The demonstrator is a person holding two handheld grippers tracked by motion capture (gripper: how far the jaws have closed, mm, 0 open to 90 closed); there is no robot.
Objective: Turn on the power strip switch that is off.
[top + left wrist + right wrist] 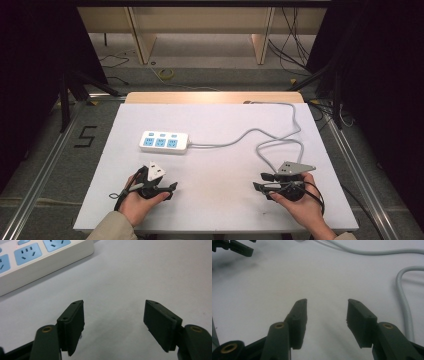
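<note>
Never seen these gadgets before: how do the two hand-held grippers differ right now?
The left gripper has its jaws spread wider than the right gripper. The left one lies nearer the power strip, while the right one sits beside the loop of grey cable. Both are black, open, holding nothing, and rest low over the white table.

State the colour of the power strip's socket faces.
Light blue socket faces on the white power strip; clearest in the left gripper view.

One white plastic power strip (pixel 164 142) with six blue socket faces lies ahead of the left gripper (pixel 171 189). One grey cable (pixel 280 137) loops beyond the right gripper (pixel 259 181). Two black two-jaw grippers, two hands, one white table (pixel 215 200).
</note>
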